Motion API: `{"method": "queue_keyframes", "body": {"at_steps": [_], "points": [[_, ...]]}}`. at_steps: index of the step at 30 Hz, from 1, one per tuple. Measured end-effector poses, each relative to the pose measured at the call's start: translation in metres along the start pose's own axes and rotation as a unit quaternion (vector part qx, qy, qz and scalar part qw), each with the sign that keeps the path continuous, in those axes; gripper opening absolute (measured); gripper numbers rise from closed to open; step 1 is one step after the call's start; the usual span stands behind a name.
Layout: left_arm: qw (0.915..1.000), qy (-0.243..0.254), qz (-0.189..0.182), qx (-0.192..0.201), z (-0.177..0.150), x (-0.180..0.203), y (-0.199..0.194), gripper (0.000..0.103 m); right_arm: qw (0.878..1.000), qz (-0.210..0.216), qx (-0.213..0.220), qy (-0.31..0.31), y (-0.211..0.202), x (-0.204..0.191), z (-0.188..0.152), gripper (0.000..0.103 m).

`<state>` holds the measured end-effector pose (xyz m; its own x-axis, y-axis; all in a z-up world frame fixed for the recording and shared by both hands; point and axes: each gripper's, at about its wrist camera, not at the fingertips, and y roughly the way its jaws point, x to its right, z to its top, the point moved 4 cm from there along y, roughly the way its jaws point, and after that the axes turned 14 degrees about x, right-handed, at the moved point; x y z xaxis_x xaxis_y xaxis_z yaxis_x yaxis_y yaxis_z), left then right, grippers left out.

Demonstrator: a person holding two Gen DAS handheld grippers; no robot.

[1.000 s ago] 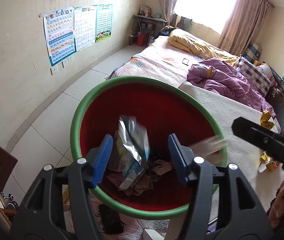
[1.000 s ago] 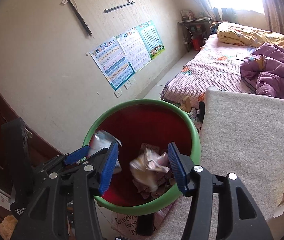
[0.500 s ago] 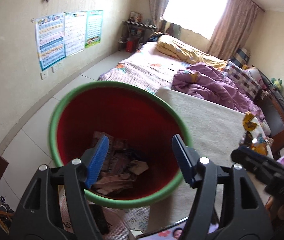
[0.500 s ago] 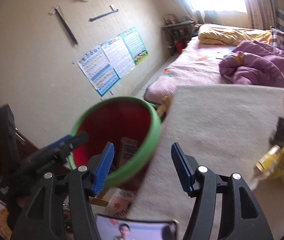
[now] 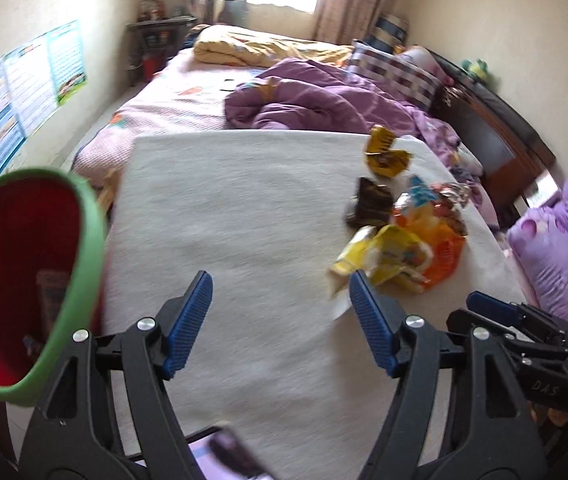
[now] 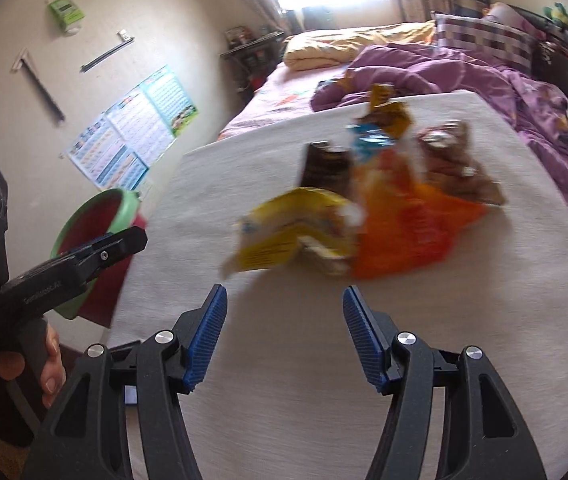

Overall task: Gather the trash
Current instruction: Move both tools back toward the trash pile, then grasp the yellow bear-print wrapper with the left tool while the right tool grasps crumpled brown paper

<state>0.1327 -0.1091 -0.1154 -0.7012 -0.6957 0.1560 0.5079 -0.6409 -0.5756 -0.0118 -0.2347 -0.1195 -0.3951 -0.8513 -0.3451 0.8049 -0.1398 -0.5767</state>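
Note:
Several snack wrappers lie in a heap on the white table mat (image 5: 243, 216): a yellow packet (image 5: 384, 258) (image 6: 296, 228), an orange bag (image 5: 442, 240) (image 6: 408, 224), a dark brown wrapper (image 5: 372, 202) (image 6: 326, 166). The red bin with a green rim (image 5: 87, 236) (image 6: 123, 208) stands at the mat's left edge, trash inside. My left gripper (image 5: 279, 316) hovers over bare mat, jaws opening, nothing between them. My right gripper (image 6: 284, 330) is open and empty just short of the yellow packet, and shows from the side in the left wrist view (image 5: 496, 312).
Beyond the mat lies a bed with a purple quilt (image 5: 316, 100) and a yellow blanket (image 5: 251, 46). A dark wooden headboard (image 5: 496, 120) runs along the right. A phone (image 5: 227, 456) lies at the near edge. Posters (image 6: 135, 136) hang on the left wall.
Both grippers have swung right, away from the bin and over the mat toward the wrapper heap. The wrappers they held a second ago dropped into the bin. Both sets of jaws stand wider.

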Motion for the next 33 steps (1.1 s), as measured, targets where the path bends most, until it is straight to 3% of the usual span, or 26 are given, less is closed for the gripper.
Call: {"method": "queue_keyframes", "body": {"at_steps": [3, 8, 12, 18, 23, 25, 27, 33], "points": [[0.9998, 0.010, -0.015, -0.010, 0.005, 0.024, 0.027, 0.068, 1.000, -0.006, 0.006, 0.004, -0.011, 0.032, 0.010, 0.059], [0.9979, 0.015, -0.016, -0.060, -0.002, 0.048, 0.077, 0.066, 1.000, -0.004, 0.011, 0.001, -0.022, 0.072, 0.024, 0.059], [0.9945, 0.004, 0.004, -0.105, -0.021, 0.052, 0.096, 0.033, 1.000, 0.007, 0.012, -0.003, -0.021, 0.091, 0.035, 0.059], [0.9950, -0.025, 0.049, -0.084, -0.033, 0.050, 0.065, 0.022, 1.000, 0.021, 0.014, -0.013, -0.008, 0.102, 0.052, 0.059], [0.9923, -0.055, 0.077, -0.080, -0.050, 0.054, 0.034, 0.024, 0.999, 0.016, 0.027, -0.022, 0.010, 0.112, 0.075, 0.064], [0.9916, -0.056, 0.083, -0.082, -0.055, 0.056, 0.028, 0.031, 0.999, 0.016, 0.030, -0.027, 0.021, 0.114, 0.084, 0.066], [0.9914, -0.058, 0.088, -0.077, -0.056, 0.058, 0.025, 0.045, 0.999, 0.018, 0.026, -0.035, 0.033, 0.112, 0.090, 0.066], [0.9922, -0.064, 0.089, -0.059, -0.050, 0.059, 0.013, 0.056, 0.999, 0.017, 0.012, -0.050, 0.066, 0.111, 0.093, 0.072]]}}
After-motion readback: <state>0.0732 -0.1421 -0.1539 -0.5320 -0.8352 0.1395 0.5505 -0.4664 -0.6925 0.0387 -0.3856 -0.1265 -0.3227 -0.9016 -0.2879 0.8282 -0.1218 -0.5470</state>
